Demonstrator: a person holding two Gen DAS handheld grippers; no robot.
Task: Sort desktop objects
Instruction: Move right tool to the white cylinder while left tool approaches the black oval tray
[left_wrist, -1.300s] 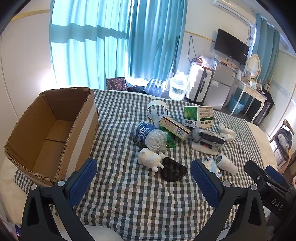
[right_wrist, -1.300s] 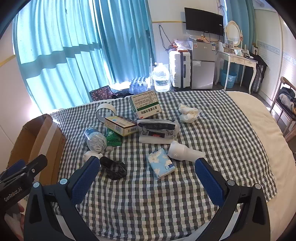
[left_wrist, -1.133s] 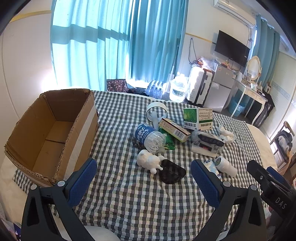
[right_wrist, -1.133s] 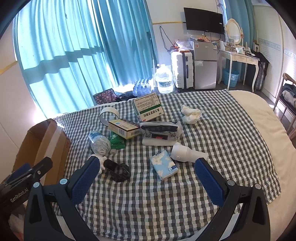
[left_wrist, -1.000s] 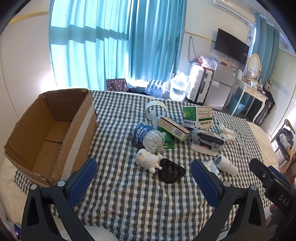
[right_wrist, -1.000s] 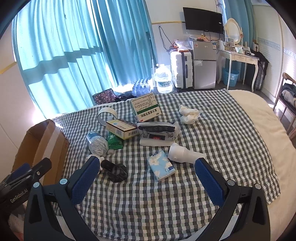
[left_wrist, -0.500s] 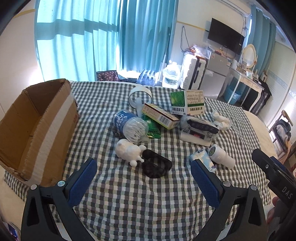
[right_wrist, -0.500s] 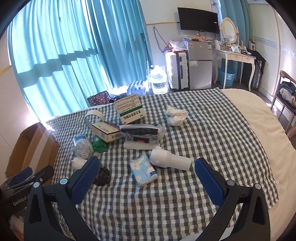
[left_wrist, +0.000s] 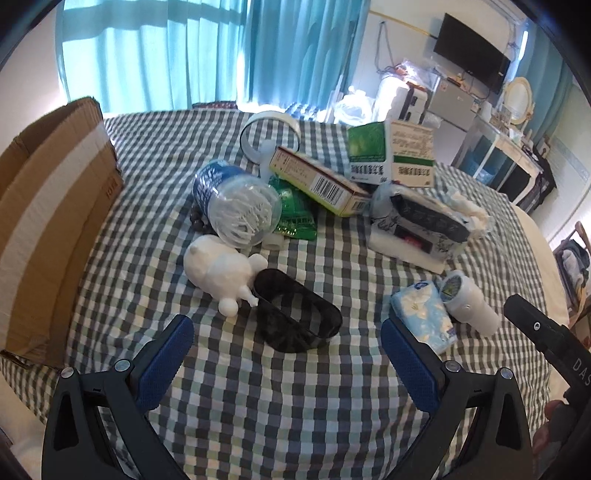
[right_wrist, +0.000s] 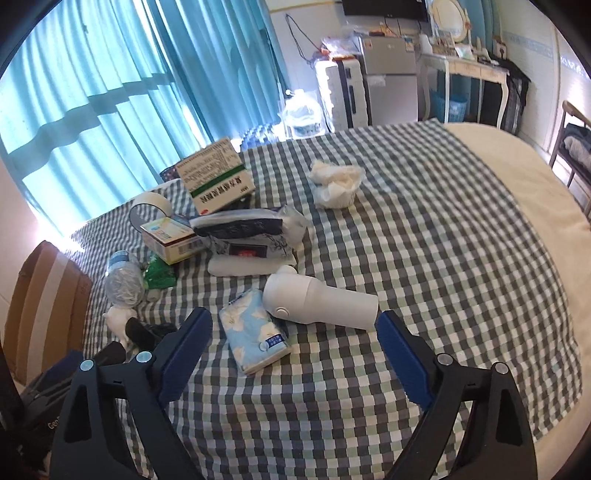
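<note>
Right gripper (right_wrist: 293, 341): we note its jaws closing, not yet touching anything, with the blue tissue pack (right_wrist: 255, 338) and white tube (right_wrist: 321, 304) just ahead between the fingers. Left gripper (left_wrist: 284, 349) is spread wide and empty, above the checked cloth (left_wrist: 280, 406) near its front edge, the black case (left_wrist: 297, 315) just beyond. White figurine (left_wrist: 218, 267) touches the case. Cardboard box (left_wrist: 48, 206) sits at the cloth's left edge.

In the left wrist view the cardboard box (left_wrist: 48, 221) fills the frame's left; the figurine (left_wrist: 218, 269) touches the tray (left_wrist: 295, 314) at centre, tissue pack (left_wrist: 424, 314) lower right.
</note>
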